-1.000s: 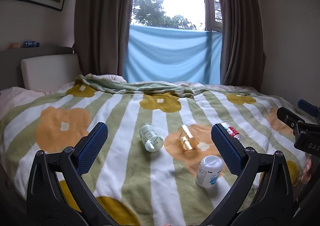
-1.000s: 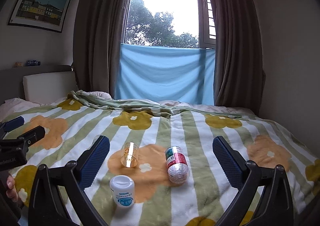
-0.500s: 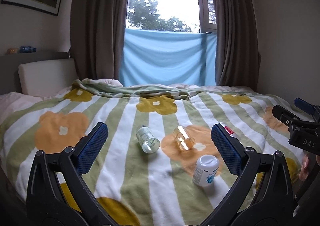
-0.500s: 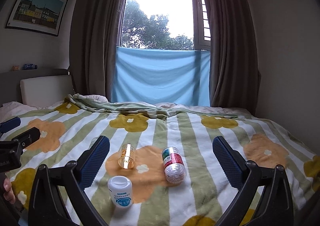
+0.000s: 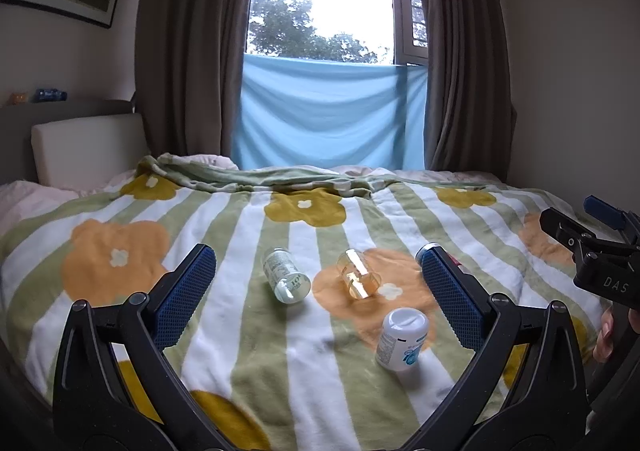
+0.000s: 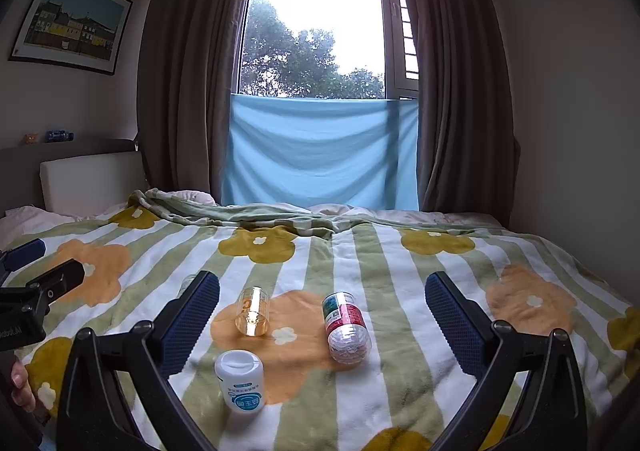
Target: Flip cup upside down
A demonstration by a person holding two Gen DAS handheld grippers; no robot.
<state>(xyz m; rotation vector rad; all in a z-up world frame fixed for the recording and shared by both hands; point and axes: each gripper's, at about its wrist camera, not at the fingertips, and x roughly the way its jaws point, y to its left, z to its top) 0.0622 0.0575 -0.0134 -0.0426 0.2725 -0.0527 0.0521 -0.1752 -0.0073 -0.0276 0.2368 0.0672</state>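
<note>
We hold both the left hand-held gripper (image 5: 316,293) and the right hand-held gripper (image 6: 322,317) spread wide and empty above the bed (image 5: 240,331), where the amber cup (image 5: 358,279) lies on its side between bottles.

Left gripper (image 5: 316,291) held above the striped floral blanket (image 5: 224,235), jaws wide apart, nothing between them. On the blanket ahead — a clear amber cup (image 5: 358,279) lying on its side, a clear bottle (image 5: 286,275) on its side to its left, a white bottle (image 5: 402,339) nearer, tilted. Right gripper (image 5: 592,247) enters at the right edge — its jaw state cannot be determined.
</note>
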